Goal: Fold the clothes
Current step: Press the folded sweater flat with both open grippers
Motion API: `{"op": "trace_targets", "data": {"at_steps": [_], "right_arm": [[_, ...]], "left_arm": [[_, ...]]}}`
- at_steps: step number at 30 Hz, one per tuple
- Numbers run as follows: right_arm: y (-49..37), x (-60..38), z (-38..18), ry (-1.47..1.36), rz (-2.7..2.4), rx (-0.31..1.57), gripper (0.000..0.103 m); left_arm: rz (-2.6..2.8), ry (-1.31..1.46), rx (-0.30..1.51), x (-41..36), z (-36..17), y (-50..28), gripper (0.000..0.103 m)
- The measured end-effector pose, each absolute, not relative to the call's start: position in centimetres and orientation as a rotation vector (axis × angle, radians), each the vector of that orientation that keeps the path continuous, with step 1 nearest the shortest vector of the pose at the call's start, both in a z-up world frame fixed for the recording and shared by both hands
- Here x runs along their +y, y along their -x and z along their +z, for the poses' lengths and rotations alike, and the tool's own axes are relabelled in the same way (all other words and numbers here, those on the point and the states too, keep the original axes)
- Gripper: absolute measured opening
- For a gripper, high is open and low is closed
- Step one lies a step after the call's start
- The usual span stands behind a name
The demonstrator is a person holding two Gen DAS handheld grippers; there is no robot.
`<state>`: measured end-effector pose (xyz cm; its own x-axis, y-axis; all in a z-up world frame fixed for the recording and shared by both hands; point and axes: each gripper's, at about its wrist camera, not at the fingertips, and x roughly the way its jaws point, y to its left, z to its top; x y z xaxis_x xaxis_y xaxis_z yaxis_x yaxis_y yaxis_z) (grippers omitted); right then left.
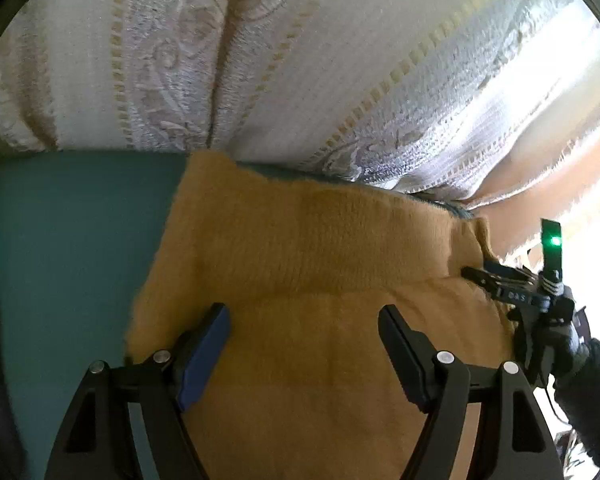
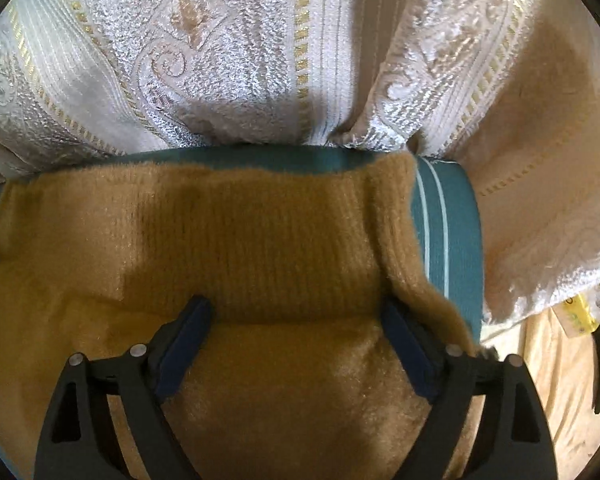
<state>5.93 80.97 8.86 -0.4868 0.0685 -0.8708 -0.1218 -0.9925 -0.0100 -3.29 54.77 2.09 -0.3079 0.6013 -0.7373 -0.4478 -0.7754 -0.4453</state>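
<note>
Faint pale letters on the right gripper (image 1: 476,276) are too small to read

Background: a white fabric (image 2: 228,80) with raised scroll patterns, silver sections and gold dashed stripes hangs in folds behind the work surface. The surface is covered in teal cloth (image 1: 72,232) with two pale stripes near one edge (image 2: 432,220). A plain beige cloth (image 2: 540,152) hangs to the right. Strong daylight enters at the far right in the left wrist view (image 1: 548,92). Below, a tan covering (image 2: 552,368) is visible.
</note>
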Motion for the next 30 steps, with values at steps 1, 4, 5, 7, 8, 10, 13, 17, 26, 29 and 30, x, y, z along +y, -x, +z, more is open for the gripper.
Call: {"op": "trace_targets", "data": {"at_steps": [1,4,5,7,8,10,13,17,26,29,30], "right_arm": [[-6.3,81.0,9.3,1.527,2.616,0.09,0.09],[-8.7,81.3,11.2,1.481,2.65,0.165,0.09],[-10.0,81.3,11.5,1.476,2.655,0.18,0.09],[-12.7,81.2,12.3,1.466,2.666,0.209,0.09],[-14.0,81.1,12.7,1.461,2.671,0.223,0.09],[-16.0,81.5,13.2,1.458,2.667,0.232,0.09],[-18.7,81.8,12.1,1.496,2.632,0.258,0.09],[-20.9,82.0,10.6,1.54,2.593,0.233,0.09],[-24.1,86.3,11.2,1.427,2.553,0.596,0.09],[-25.6,87.5,10.5,1.437,2.505,0.685,0.09],[-25.9,87.7,10.1,1.446,2.492,0.696,0.09]], "left_arm": [[2.116,1.288,-0.211,54.4,2.4,2.8,0.078],[2.123,1.284,-0.23,53.6,3.7,1.3,0.078],[2.122,1.275,-0.231,53.3,4.2,0.9,0.078],[2.108,1.26,-0.221,53.6,4.9,-0.2,0.078],[2.097,1.256,-0.218,54.0,5.1,-0.6,0.078],[2.073,1.262,-0.203,54.8,5.0,-1.4,0.078],[2.047,1.362,-0.17,55.0,2.7,-2.1,0.078],[2.067,1.323,-0.1,55.6,1.1,-2.7,0.078],[2.073,1.357,-0.134,55.2,3.8,-4.1,0.078],[2.056,1.35,-0.12,55.0,4.4,-5.4,0.078],[2.051,1.352,-0.113,55.0,4.4,-5.8,0.078]]}}
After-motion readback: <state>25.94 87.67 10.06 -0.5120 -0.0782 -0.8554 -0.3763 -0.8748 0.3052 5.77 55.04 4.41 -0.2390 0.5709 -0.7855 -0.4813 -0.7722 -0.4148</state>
